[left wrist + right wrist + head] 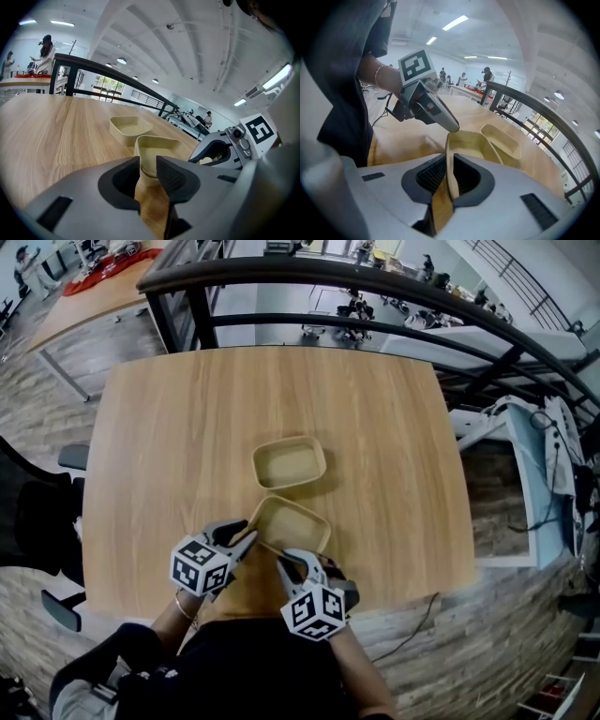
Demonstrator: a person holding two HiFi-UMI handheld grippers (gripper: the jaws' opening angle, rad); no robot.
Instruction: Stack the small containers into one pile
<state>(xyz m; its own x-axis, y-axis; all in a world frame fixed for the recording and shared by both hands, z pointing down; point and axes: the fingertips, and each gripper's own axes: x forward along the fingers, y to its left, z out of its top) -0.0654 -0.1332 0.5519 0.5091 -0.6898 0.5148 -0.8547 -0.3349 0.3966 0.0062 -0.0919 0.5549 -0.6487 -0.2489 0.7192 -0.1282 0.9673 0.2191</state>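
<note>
My left tongs are clamped on the left corner of the near container, and my right tongs pinch its near wall. It sits mouth-up on the surface with its long axis crosswise and slightly skewed, just beside the far container.

This is an open-plan office or lab on a mezzanine. A black railing curves past the wooden tabletop at twelve o'clock, with desks beyond at eleven and an office chair at nine.
</note>
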